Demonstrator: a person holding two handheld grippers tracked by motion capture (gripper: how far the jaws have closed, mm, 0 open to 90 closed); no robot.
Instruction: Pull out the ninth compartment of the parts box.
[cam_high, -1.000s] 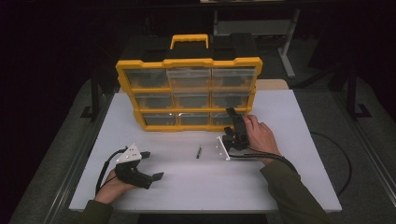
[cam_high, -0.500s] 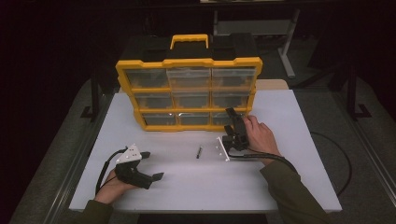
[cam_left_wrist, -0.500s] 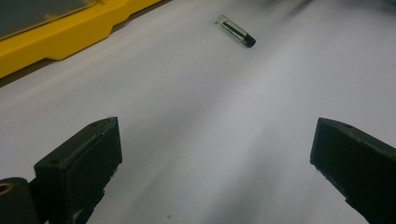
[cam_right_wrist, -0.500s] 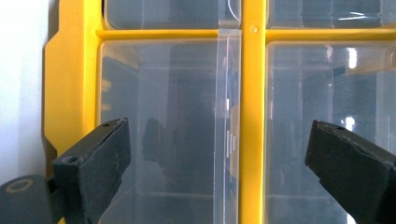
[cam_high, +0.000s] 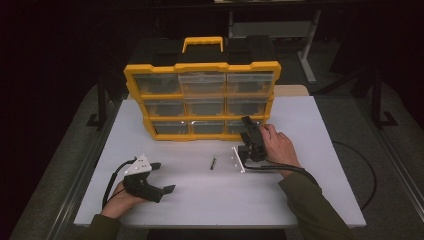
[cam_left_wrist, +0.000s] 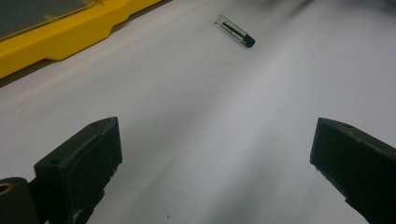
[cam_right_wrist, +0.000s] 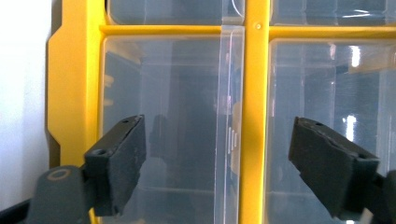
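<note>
A yellow organiser case (cam_high: 200, 67) with clear drawers stands upright at the back of the white table (cam_high: 300, 200). My right gripper (cam_high: 247, 122) points at its bottom right drawer. In the right gripper view the open jaws (cam_right_wrist: 217, 135) straddle the drawer's clear pull tab (cam_right_wrist: 231, 140) beside a yellow divider (cam_right_wrist: 254, 93); they have just been closing and the pads stand apart from the tab. My left gripper (cam_high: 163, 176) rests open on the table at the near left, with nothing between its jaws (cam_left_wrist: 212, 140). A small clear vial with a dark cap (cam_high: 213, 162) (cam_left_wrist: 236, 31) lies between the two grippers.
The case's yellow base (cam_left_wrist: 60, 39) lies left of the left gripper's line. A black cable (cam_high: 370, 170) loops off the table's right edge. Dark floor and a metal stand (cam_high: 305, 55) lie behind the table.
</note>
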